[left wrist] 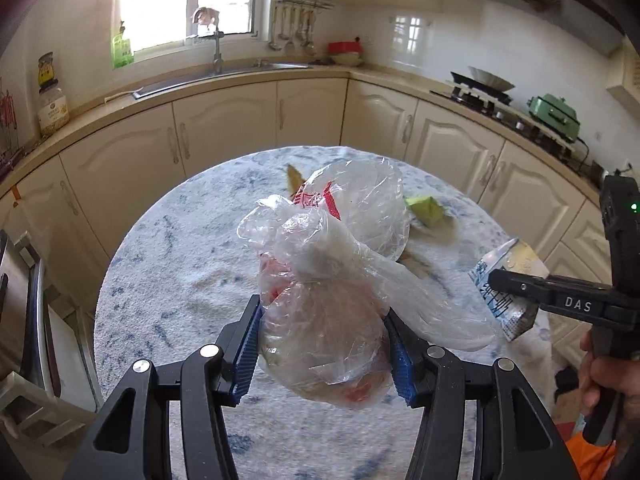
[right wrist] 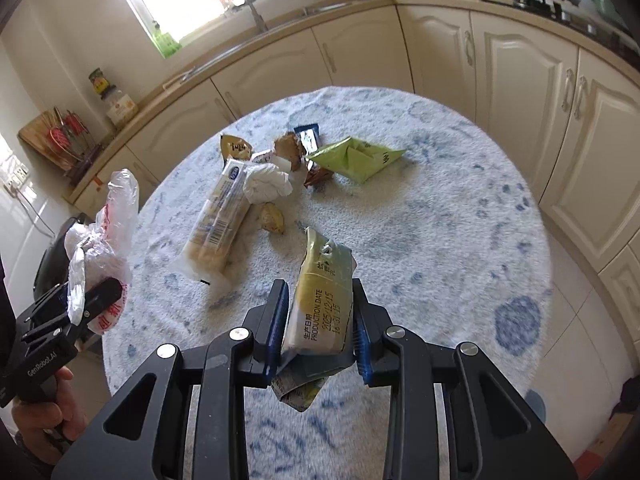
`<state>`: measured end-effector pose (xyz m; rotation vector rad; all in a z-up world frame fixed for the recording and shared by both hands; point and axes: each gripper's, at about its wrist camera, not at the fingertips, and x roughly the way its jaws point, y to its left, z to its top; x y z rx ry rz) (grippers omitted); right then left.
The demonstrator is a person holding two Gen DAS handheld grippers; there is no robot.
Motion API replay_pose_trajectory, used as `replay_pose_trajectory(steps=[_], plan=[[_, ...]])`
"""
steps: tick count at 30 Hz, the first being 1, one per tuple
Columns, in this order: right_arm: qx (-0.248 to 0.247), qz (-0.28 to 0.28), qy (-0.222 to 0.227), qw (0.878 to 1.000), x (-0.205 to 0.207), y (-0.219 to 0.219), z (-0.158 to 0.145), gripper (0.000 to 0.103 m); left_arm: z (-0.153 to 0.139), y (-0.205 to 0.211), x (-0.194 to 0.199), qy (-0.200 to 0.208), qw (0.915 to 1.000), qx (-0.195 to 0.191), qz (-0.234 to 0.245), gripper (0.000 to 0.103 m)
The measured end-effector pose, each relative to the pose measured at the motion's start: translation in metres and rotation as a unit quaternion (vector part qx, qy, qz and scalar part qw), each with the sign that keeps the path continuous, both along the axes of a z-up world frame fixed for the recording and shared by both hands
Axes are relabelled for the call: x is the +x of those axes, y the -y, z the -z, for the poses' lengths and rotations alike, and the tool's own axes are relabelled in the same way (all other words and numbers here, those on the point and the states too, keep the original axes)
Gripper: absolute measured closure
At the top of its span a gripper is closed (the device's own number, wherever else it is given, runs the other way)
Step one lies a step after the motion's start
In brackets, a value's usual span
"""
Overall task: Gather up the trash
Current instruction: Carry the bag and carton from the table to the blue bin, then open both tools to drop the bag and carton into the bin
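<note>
Above the round table (right wrist: 440,216), the left tongs (left wrist: 326,344) clamp a clear plastic bag (left wrist: 320,280). The right tongs (right wrist: 320,332) pinch a yellow wrapper (right wrist: 320,304). Remaining wrappers (right wrist: 224,216) lie on the table beyond them.

left gripper (left wrist: 324,344): black angular frame, blue ribbed pads on the fingers (left wrist: 248,344), round silver screws, "GenRobot.AI" printed in white on the handle | right gripper (right wrist: 318,332): same black frame, blue pads, silver screws, "DAS" lettered in white, a small green light shown on the body
</note>
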<state>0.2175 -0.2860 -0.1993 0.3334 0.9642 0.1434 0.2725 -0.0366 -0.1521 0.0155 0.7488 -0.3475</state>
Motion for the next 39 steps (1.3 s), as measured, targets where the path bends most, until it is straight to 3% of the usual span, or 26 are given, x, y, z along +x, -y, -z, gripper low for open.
replay_pose_trajectory(steps=[10,16,20,29,39], plan=[[0.006,0.052,0.066,0.996,-0.065,0.049,-0.058,0.073,-0.051,0.065,-0.049,0.052,0.9942,-0.020,0.092,0.051],[-0.008,0.127,0.077,0.989,-0.119,0.108,-0.072,0.073,-0.064,0.126,-0.072,0.056,0.9826,-0.026,0.175,0.051],[-0.013,0.183,0.067,0.981,-0.158,0.148,-0.068,0.073,-0.061,0.172,-0.087,0.043,0.9694,-0.024,0.240,0.051],[-0.013,0.298,-0.004,0.955,-0.234,0.224,-0.015,0.073,-0.016,0.270,-0.113,-0.041,0.9334,0.006,0.356,0.051],[0.041,0.350,-0.103,0.930,-0.266,0.267,0.086,0.073,0.064,0.356,-0.112,-0.182,0.8944,0.046,0.406,0.051]])
